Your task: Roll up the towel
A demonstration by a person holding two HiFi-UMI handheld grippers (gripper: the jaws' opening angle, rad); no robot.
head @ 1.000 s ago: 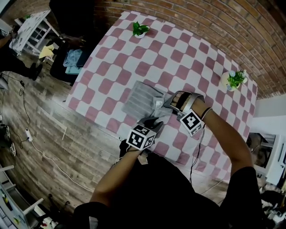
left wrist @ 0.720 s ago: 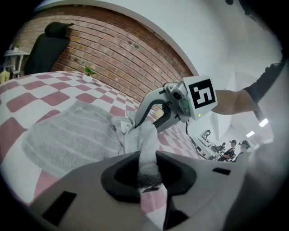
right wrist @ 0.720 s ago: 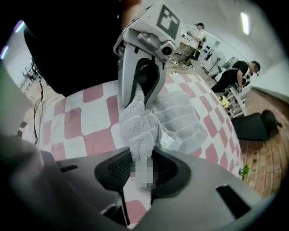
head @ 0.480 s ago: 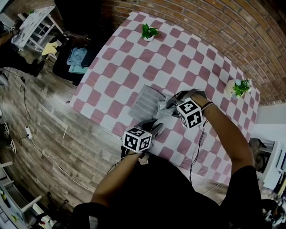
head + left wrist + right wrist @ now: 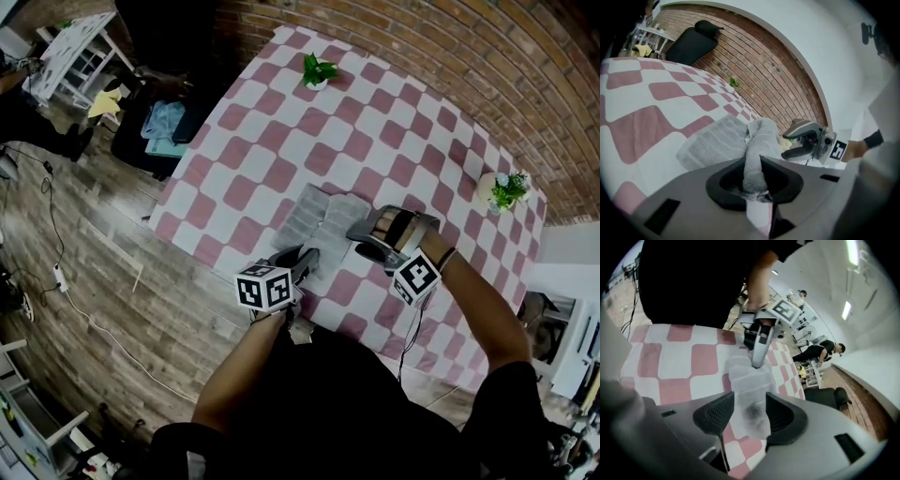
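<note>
Standing well beyond towel (image 5: 323, 220), potted plant (image 5: 317, 70).

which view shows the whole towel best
The head view: the towel lies nearly whole on the tablecloth. The left gripper view shows only an end pinched in its fingers; the right gripper view, a blurred stretch between fingers just opened.
</note>
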